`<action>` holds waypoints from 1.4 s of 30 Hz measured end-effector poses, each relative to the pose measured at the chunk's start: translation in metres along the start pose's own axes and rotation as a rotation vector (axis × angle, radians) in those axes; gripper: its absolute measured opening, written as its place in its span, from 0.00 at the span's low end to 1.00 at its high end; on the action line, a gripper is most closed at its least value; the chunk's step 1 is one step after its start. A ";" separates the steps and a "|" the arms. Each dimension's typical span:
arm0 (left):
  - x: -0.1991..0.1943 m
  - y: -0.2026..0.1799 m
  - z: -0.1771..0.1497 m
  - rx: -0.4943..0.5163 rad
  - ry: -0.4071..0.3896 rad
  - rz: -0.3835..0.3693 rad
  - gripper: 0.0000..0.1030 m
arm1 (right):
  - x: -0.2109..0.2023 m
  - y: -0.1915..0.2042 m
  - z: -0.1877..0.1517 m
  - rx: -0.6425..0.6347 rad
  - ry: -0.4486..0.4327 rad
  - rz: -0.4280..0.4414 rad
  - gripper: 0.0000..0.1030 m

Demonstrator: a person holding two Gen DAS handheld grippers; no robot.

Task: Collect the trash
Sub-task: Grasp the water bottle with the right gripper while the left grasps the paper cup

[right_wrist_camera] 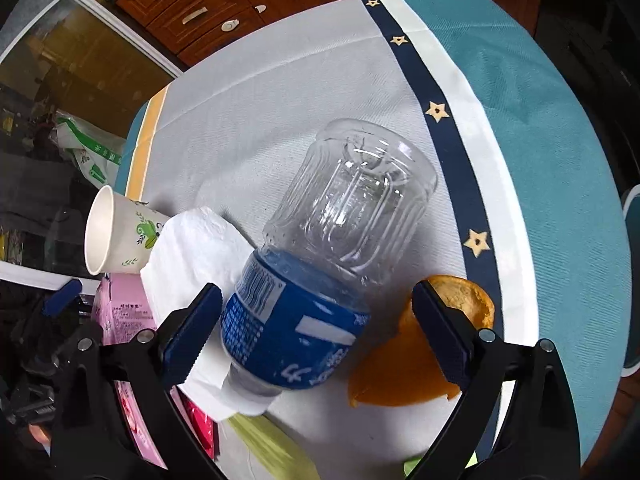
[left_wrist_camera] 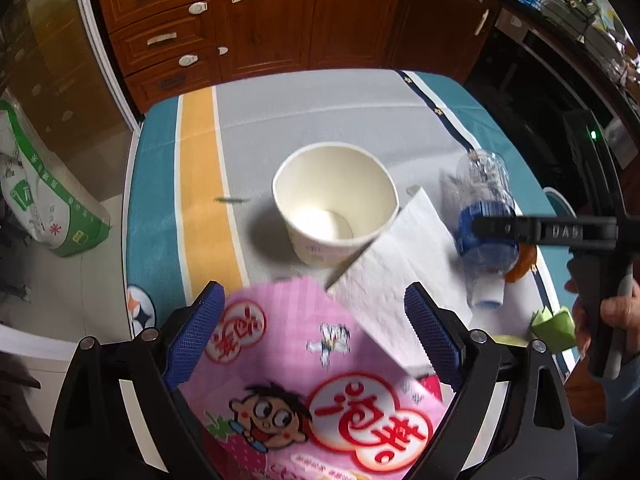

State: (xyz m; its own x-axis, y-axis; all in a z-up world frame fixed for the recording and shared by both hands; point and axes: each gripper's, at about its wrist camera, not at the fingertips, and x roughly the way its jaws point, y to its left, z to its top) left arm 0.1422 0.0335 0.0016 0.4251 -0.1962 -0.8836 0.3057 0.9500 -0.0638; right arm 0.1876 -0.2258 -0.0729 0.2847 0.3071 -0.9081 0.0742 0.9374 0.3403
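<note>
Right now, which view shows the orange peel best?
The right wrist view: the orange peel lies large beside the plastic bottle, at the right gripper. The left wrist view shows only a sliver behind the bottle.

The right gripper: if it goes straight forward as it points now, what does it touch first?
Most likely the plastic bottle, which lies on its side between the open fingers of the right gripper. The orange peel sits close beside the right finger; depth is unclear, so it might be brushed too.
</note>
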 end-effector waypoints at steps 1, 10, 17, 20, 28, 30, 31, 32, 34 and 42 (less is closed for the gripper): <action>0.001 0.001 0.004 -0.003 -0.003 -0.005 0.89 | 0.000 0.002 0.000 -0.018 -0.018 -0.004 0.89; -0.002 0.021 0.045 -0.095 -0.069 -0.019 0.89 | -0.002 0.007 -0.002 -0.097 -0.071 -0.015 0.73; 0.046 0.020 0.045 -0.038 0.060 0.058 0.51 | -0.011 0.009 -0.003 -0.109 -0.106 0.011 0.71; 0.057 0.018 0.039 -0.041 0.095 0.022 0.14 | -0.024 0.011 -0.002 -0.114 -0.137 0.028 0.71; 0.010 -0.008 0.043 0.005 -0.032 0.080 0.05 | -0.058 0.011 -0.004 -0.108 -0.211 0.077 0.71; -0.004 -0.016 0.047 0.017 -0.057 0.076 0.06 | -0.068 0.009 -0.007 -0.102 -0.228 0.087 0.71; -0.010 -0.022 0.049 0.026 -0.064 0.071 0.06 | -0.074 0.006 -0.008 -0.098 -0.239 0.091 0.71; -0.019 -0.032 0.051 0.044 -0.078 0.063 0.06 | -0.078 0.004 -0.010 -0.094 -0.247 0.093 0.71; -0.029 -0.047 0.054 0.072 -0.097 0.050 0.06 | -0.090 -0.005 -0.013 -0.078 -0.272 0.096 0.71; -0.043 -0.158 0.058 0.223 -0.111 -0.078 0.06 | -0.148 -0.087 -0.044 0.065 -0.382 0.067 0.71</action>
State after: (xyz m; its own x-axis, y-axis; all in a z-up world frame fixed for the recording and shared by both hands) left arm 0.1255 -0.1220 0.0769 0.4796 -0.3042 -0.8231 0.5166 0.8561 -0.0154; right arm 0.0971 -0.3453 0.0213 0.6253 0.2723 -0.7313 0.1004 0.9013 0.4214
